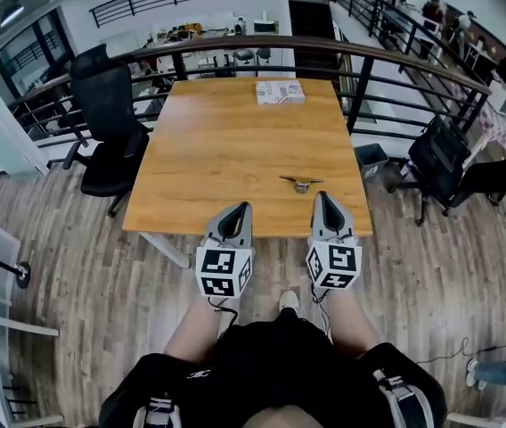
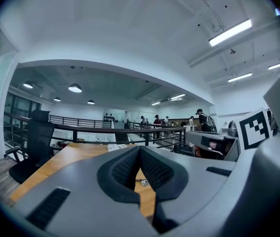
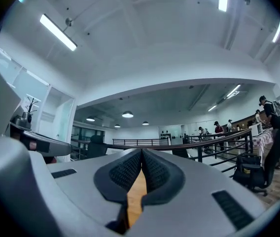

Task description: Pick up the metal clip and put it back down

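A small metal clip lies on the wooden table near its front right. Both grippers hover at the table's near edge, tips pointing at the table. My left gripper is shut with nothing in it, well left of the clip. My right gripper is shut and empty too, just right of and nearer than the clip, not touching it. In the left gripper view the clip shows low between the closed pads. The right gripper view shows only a strip of table below its closed pads.
A white printed packet lies at the table's far edge. A black office chair stands at the left side. A dark railing runs behind the table, with another chair and bags beyond on the right. The person's legs are below.
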Action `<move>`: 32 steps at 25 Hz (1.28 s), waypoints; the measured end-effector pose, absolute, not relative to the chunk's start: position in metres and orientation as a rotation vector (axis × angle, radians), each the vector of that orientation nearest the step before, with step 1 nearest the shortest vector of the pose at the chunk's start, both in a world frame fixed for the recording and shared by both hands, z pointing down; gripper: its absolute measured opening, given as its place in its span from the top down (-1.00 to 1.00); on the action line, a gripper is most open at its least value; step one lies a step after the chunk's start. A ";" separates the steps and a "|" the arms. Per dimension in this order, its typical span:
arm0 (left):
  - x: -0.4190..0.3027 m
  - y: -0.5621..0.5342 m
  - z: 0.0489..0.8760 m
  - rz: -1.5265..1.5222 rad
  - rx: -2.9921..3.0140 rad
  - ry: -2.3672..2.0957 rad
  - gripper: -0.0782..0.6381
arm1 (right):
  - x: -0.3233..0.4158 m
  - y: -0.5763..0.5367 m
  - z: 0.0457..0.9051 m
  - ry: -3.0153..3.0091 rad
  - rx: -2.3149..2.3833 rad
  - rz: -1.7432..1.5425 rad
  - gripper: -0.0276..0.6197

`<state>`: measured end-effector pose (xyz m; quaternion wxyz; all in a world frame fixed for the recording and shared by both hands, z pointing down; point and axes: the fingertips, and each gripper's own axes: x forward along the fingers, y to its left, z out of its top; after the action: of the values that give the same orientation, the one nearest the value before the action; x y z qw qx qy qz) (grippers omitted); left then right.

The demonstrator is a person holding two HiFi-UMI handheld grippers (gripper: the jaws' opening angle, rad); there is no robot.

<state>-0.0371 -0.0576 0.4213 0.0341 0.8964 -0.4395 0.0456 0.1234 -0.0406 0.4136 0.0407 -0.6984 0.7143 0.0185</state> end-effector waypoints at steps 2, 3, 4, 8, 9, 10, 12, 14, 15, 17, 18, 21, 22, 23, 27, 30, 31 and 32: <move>-0.013 -0.091 0.421 0.165 2.745 -1.365 0.75 | 0.145 -0.078 0.413 2.207 -2.123 0.035 0.86; 0.000 -0.107 0.422 0.179 2.742 -1.370 0.75 | 0.157 -0.095 0.413 2.217 -2.116 0.025 0.86; 0.013 -0.123 0.423 0.192 2.739 -1.375 0.75 | 0.169 -0.112 0.415 2.227 -2.109 0.014 0.86; 0.056 -0.180 0.424 0.237 2.724 -1.403 0.75 | 0.215 -0.172 0.421 2.251 -2.097 -0.031 0.87; 0.064 -0.193 0.424 0.245 2.718 -1.409 0.75 | 0.225 -0.185 0.422 2.254 -2.095 -0.042 0.86; 0.072 -0.204 0.425 0.249 2.712 -1.416 0.75 | 0.234 -0.197 0.423 2.260 -2.092 -0.050 0.87; 0.085 -0.223 0.427 0.252 2.698 -1.427 0.75 | 0.249 -0.218 0.427 2.281 -2.095 -0.043 0.86; 0.094 -0.239 0.429 0.256 2.685 -1.437 0.75 | 0.256 -0.236 0.430 2.310 -2.107 -0.006 0.86; 0.096 -0.246 0.430 0.262 2.681 -1.439 0.75 | 0.258 -0.245 0.431 2.322 -2.109 0.006 0.86; 0.099 -0.258 0.431 0.276 2.676 -1.440 0.75 | 0.259 -0.261 0.432 2.339 -2.101 -0.001 0.86; 0.100 -0.265 0.431 0.282 2.674 -1.441 0.75 | 0.259 -0.269 0.432 2.344 -2.096 -0.008 0.86; 0.093 -0.287 0.430 0.283 2.668 -1.446 0.75 | 0.252 -0.288 0.431 2.357 -2.088 -0.011 0.86; 0.090 -0.293 0.430 0.277 2.668 -1.447 0.75 | 0.249 -0.294 0.430 2.359 -2.089 -0.008 0.86; 0.087 -0.299 0.429 0.271 2.669 -1.446 0.75 | 0.247 -0.299 0.430 2.360 -2.091 -0.003 0.86; 0.080 -0.318 0.432 0.255 2.677 -1.426 0.75 | 0.238 -0.315 0.434 2.386 -2.094 0.024 0.86; 0.074 -0.328 0.433 0.252 2.683 -1.413 0.75 | 0.227 -0.327 0.437 2.461 -2.090 0.139 0.86; 0.071 -0.331 0.434 0.253 2.681 -1.412 0.75 | 0.222 -0.329 0.437 2.497 -2.077 0.193 0.86; 0.067 -0.333 0.434 0.252 2.675 -1.412 0.75 | 0.217 -0.331 0.438 2.535 -2.061 0.237 0.79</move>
<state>0.0667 -0.3334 0.4344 0.0530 0.8800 -0.4646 0.0828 0.2170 -0.3311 0.4383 -0.0668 -0.6278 0.7721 0.0721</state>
